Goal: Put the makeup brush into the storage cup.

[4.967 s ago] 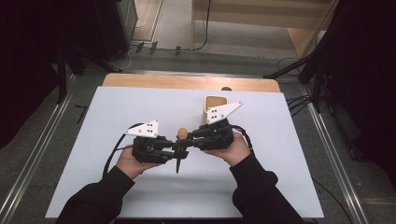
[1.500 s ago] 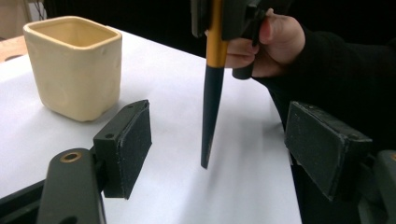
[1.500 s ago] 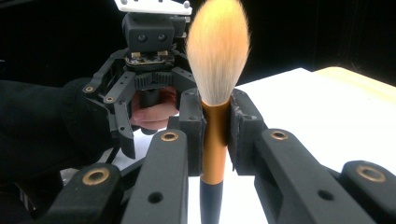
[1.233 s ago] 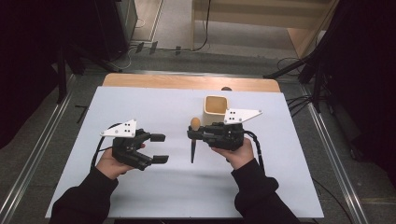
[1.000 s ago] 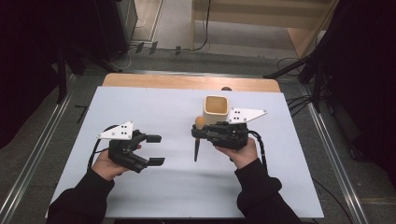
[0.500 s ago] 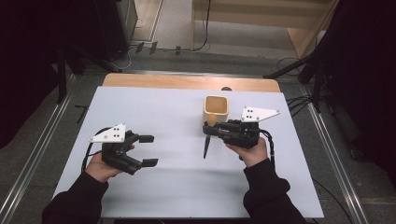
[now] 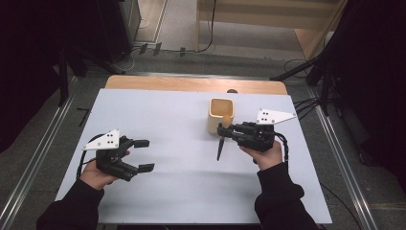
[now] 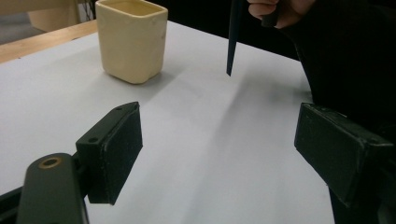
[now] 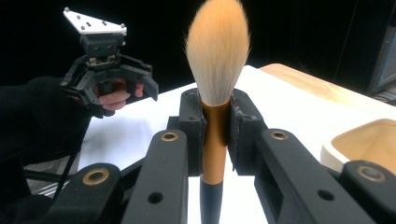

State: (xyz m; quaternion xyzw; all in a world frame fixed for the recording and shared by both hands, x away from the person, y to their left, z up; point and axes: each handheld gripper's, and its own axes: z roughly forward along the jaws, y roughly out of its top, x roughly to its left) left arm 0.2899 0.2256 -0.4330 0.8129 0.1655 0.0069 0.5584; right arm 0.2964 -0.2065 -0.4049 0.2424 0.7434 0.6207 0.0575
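Clamped between the jaws of the right gripper, a makeup brush is held upright just beside the cream cup, on the side of the cup nearer the person. In the right gripper view the brush is seen gripped at its copper-coloured ferrule, with the pale orange bristles pointing up above the jaws and the black handle running down below them. In the high view the bristle tip appears against the cup's near rim, while the dark pointed handle end hangs just above the white table; its thin shadow is cast on the surface there. In the left gripper view the handle tip is seen to the right of the cup, clear of the table. The left gripper is held well apart from the cup, toward the near left part of the table, with its jaws spread wide and nothing between them. The wooden table edge is seen beyond the cup.
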